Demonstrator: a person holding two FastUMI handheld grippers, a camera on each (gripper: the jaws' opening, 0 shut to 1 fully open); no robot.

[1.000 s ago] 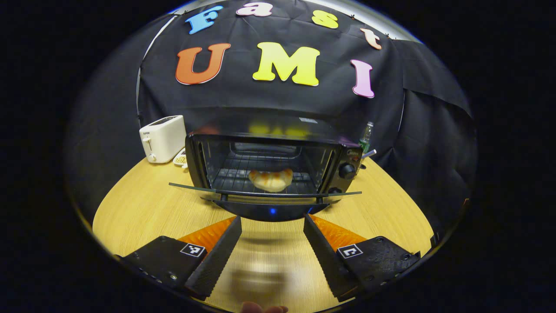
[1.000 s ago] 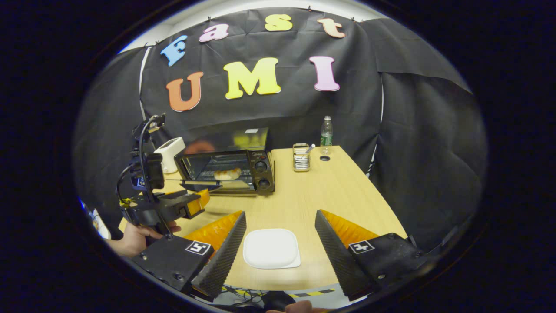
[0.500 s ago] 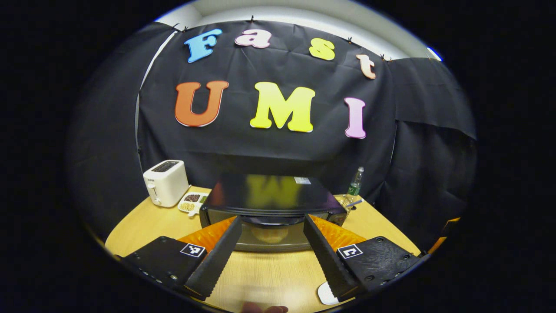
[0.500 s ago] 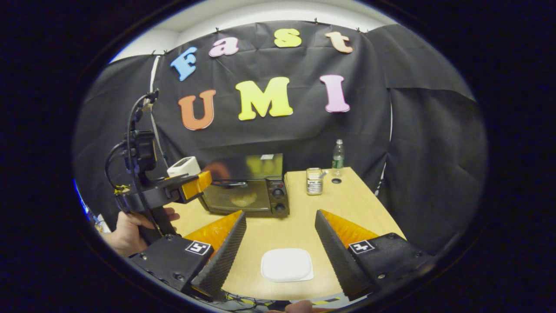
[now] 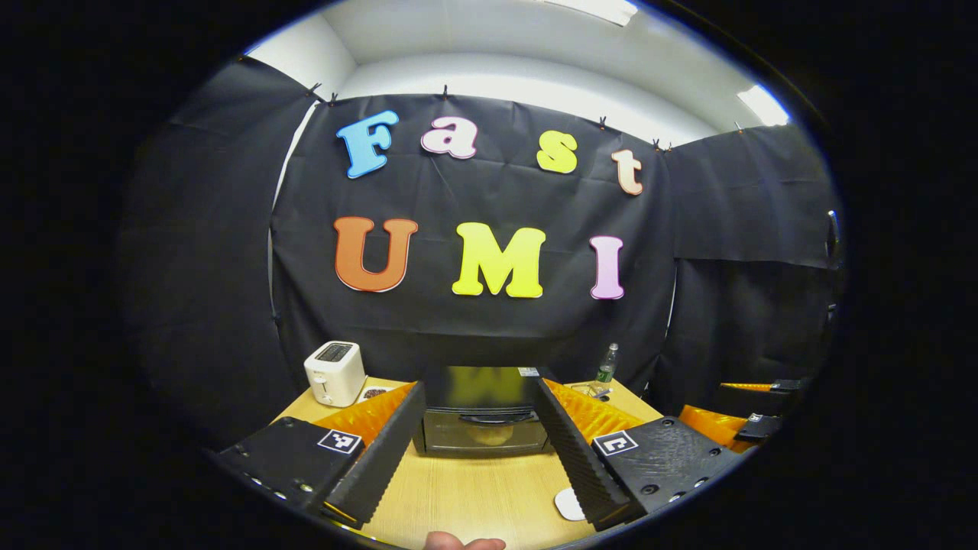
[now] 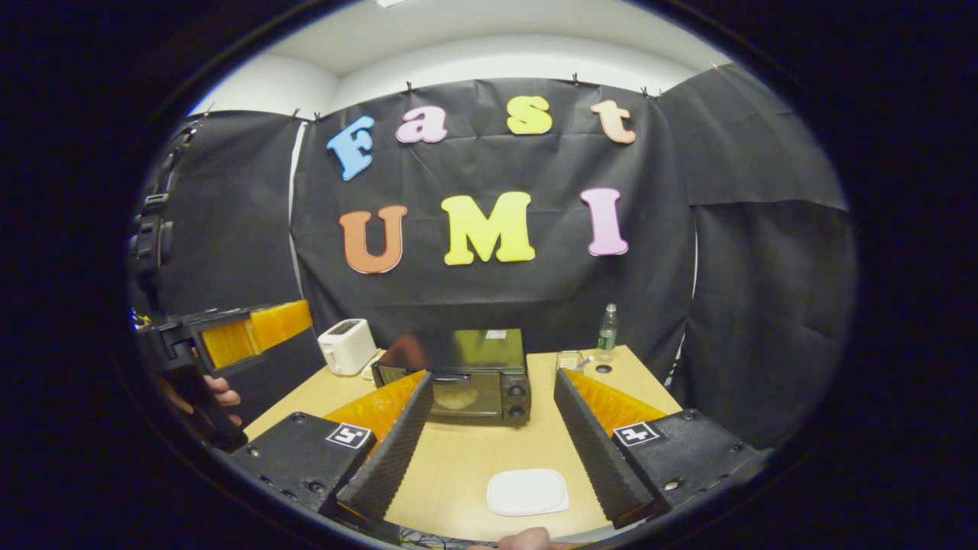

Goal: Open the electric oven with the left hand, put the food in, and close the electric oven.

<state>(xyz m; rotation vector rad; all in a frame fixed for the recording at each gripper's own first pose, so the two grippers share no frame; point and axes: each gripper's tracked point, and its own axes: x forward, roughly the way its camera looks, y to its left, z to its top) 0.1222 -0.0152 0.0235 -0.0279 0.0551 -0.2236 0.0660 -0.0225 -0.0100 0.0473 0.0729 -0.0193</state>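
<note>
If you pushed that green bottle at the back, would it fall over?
Probably, yes. The bottle is tall and narrow and stands upright near the table's far edge, so a push up high would likely tip it. Lying down, its round body would probably roll.

no readable text — oven [image 6: 474,374] label too small

Ceiling lights [image 5: 752,105] overhead (fisheye-warped edges), sharp.
</note>
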